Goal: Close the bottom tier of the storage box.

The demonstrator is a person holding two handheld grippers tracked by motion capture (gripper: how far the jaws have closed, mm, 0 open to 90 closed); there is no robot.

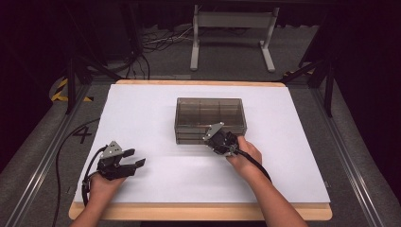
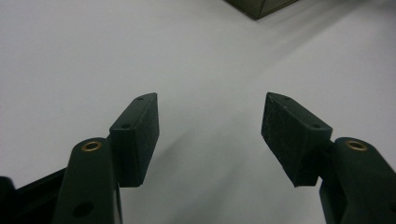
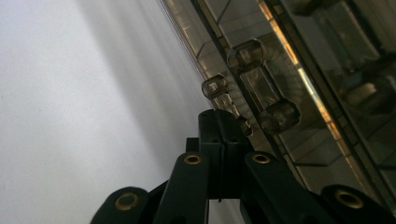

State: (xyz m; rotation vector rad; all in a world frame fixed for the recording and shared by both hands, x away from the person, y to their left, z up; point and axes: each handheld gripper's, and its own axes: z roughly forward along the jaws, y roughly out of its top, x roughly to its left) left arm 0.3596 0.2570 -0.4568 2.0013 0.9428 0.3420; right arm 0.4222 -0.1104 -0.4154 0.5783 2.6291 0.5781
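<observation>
smoky clear plastic makes up the box (image 1: 210, 118), a low lidded organiser with compartments inside, sitting near the middle of the white worktop (image 1: 142, 109). the right hand-held gripper (image 1: 213, 137) is at the box's near front edge, held by the right hand (image 1: 243, 153). in the right gripper view its jaws are pressed together, with a small clear knobbed latch (image 3: 254, 79) on the box front just beyond the tips; whether anything is pinched between them i cannot tell. the left hand-held gripper (image 1: 135, 158) sits well apart from the box, near the worktop's front left, held in the left hand (image 1: 101, 184). its jaws are spread wide with nothing between them, just bare white surface below.
</observation>
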